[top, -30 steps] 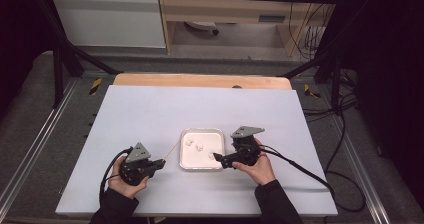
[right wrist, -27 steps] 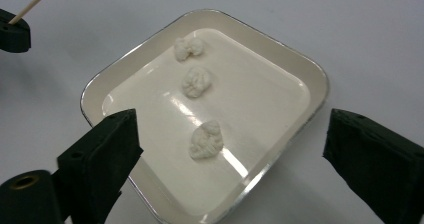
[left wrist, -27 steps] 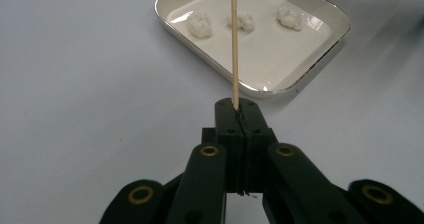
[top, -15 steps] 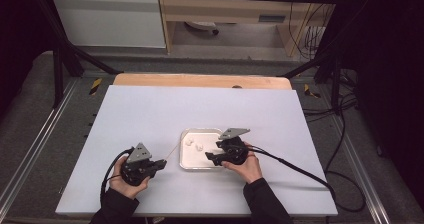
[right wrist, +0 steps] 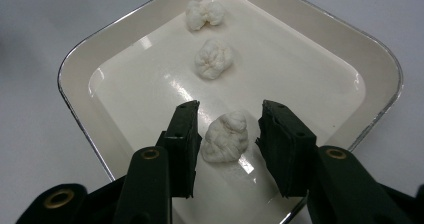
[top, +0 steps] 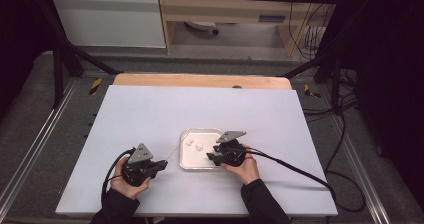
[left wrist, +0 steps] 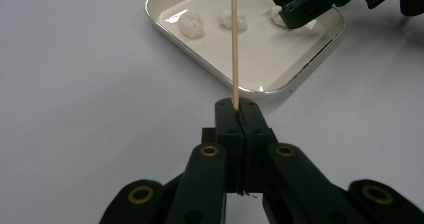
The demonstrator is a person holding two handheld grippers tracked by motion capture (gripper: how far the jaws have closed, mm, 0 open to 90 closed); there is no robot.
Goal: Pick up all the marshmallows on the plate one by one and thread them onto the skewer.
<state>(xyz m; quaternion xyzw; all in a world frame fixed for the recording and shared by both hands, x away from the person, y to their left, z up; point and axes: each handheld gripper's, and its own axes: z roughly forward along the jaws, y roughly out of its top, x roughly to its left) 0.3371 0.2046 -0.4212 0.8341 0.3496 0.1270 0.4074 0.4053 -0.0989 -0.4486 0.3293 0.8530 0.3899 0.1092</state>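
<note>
A shallow white tray [top: 192,160] lies on the table in front of me and holds three white doughy lumps. My right gripper [right wrist: 228,107] is lowered into the tray, its jaws on either side of the nearest lump [right wrist: 226,138]. The jaws have just been closing. The left pad is at the lump and a small gap remains on the right. The other two lumps [right wrist: 213,58] [right wrist: 204,13] lie farther back in a row. My left gripper [left wrist: 239,109] rests left of the tray, shut on a thin wooden skewer [left wrist: 233,44] that points out over the tray.
The tray [left wrist: 280,64] has a shiny metal rim and sits on a pale grey tabletop [top: 150,114]. A wooden strip [top: 200,80] runs along the table's far edge. Cables trail from both grippers toward the near edge and the right.
My right gripper moved left and down into the tray, and its jaws narrowed around the nearest lump. The left gripper and skewer stayed put.
</note>
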